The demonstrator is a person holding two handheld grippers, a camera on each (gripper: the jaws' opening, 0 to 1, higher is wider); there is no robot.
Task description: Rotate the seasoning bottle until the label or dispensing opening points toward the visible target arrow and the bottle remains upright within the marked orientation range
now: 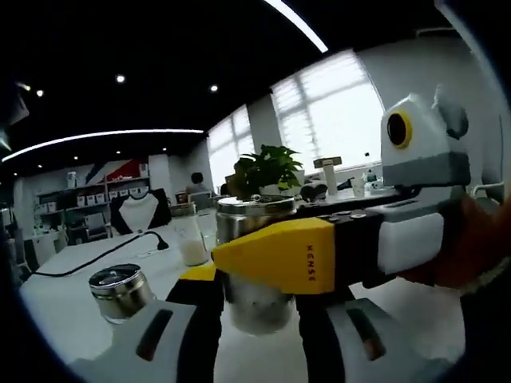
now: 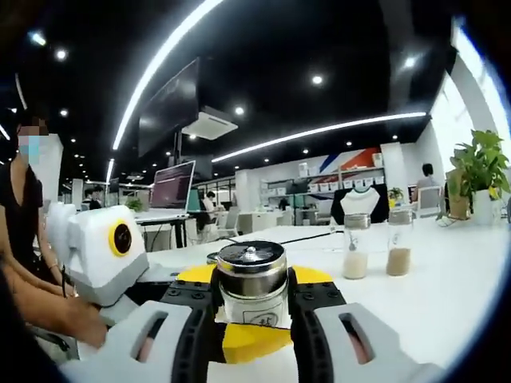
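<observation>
Rigid, smooth, likely slippery glass seasoning bottle (image 2: 252, 286) upright on white surface (image 2: 447, 295), clamped low by right gripper (image 2: 252, 319) fingers and left gripper (image 1: 257, 315) fingers; best held mid-body, below the metal lid.

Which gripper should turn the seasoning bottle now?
Right, probably: the right gripper flanks the seasoning bottle just below its lid, while the left gripper sits lower, around its base, likelier steadying it.

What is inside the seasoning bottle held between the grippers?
The seasoning bottle has clear glass, and the left gripper view shows pale granules low inside it. A metal lid covers the top, and the right gripper and a label hide the fill level.
</observation>
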